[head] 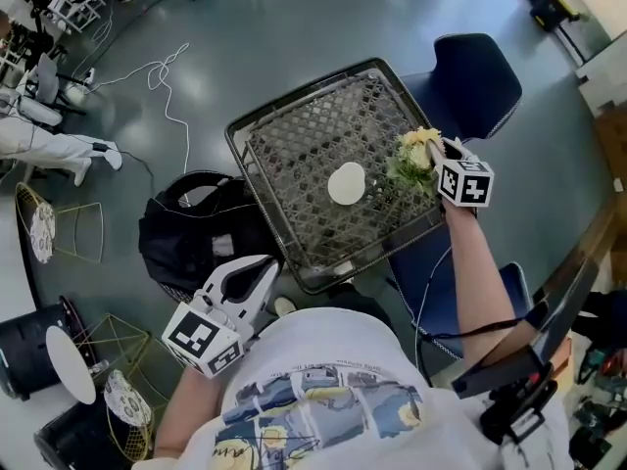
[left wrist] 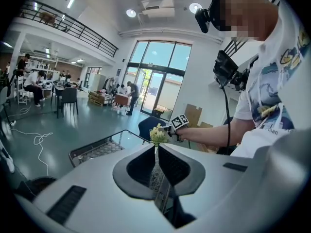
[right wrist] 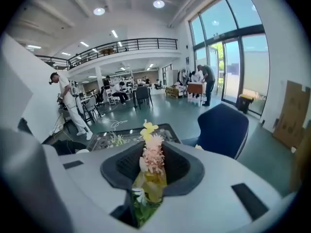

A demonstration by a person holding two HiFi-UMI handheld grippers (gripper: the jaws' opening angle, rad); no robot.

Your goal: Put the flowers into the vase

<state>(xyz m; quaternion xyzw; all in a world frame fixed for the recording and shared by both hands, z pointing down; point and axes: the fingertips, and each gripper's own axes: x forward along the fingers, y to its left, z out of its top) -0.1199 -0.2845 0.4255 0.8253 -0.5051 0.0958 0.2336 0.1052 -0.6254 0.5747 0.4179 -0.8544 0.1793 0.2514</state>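
- Right gripper view shows my right tongs (right wrist: 150, 152) pinching the flowers (right wrist: 151, 160). Pink and yellow blooms stick out past the tips, and the green stems run back behind the pads.
- Head view puts the bunch (head: 415, 155) at the tips of those tongs (head: 437, 161), off the mesh table (head: 294, 91). The vase (head: 347, 183) stands near them on the side toward my left tongs, not yet under the flowers.
- As I judge it, the stem ends must lead. I would tilt the right tongs until the stems hang below the pads, centre them over the vase mouth and lower straight.
- I would spread the pads only once the stems are well inside, or the bunch may tip out.
- My left tongs (left wrist: 155, 152) are pressed together on nothing, with the vase well ahead of their tips (head: 257, 274). If the vase rocks, they could steady it.
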